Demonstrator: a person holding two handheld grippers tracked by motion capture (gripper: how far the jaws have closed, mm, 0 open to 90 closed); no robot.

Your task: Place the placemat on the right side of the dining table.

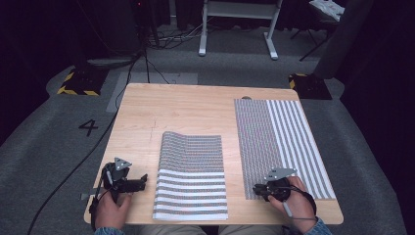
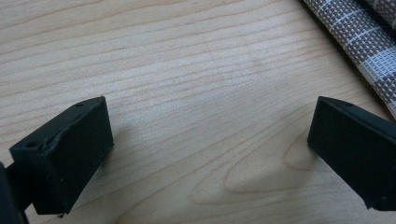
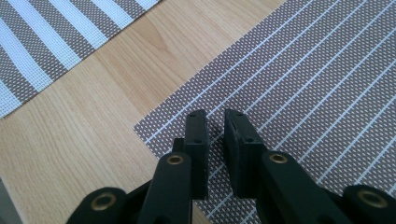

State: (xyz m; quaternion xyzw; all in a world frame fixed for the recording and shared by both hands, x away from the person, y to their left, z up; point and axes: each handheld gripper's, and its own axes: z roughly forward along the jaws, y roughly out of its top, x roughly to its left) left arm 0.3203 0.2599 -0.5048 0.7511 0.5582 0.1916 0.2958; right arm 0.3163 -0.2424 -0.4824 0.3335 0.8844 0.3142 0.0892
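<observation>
**Two mats, one folded — grippers poised at the near edge**

While the left gripper (image 1: 142, 182) is hovering near the tabletop's (image 1: 186, 105) near-left corner, its jaws are standing wide apart over bare wood, grasping nothing; in the left gripper view the rolled fold of the folded placemat (image 2: 359, 35) is lying just past the upper right of those jaws, apart from them. That folded placemat (image 1: 192, 174) is sitting at the middle of the near edge, doubled over itself with the fold toward the far edge and its broad white stripes facing up along the near part.

Farther right, the flat placemat (image 1: 281, 144) is lying spread out along the right edge, reaching from the far-right corner almost to the near edge. The right gripper (image 1: 257, 188) is resting over that mat's near-left corner — its jaws are drawn nearly together with only a thin slit between them, and they seem to be holding nothing, though the tips are sitting right on the weave (image 3: 299, 93).

Judging from this, the fold of the middle mat is looking done and the flat one is coming up next. That move is calling for the right jaws to open, slip under the corner and pinch it, with the left gripper travelling across to take the other near corner.
</observation>
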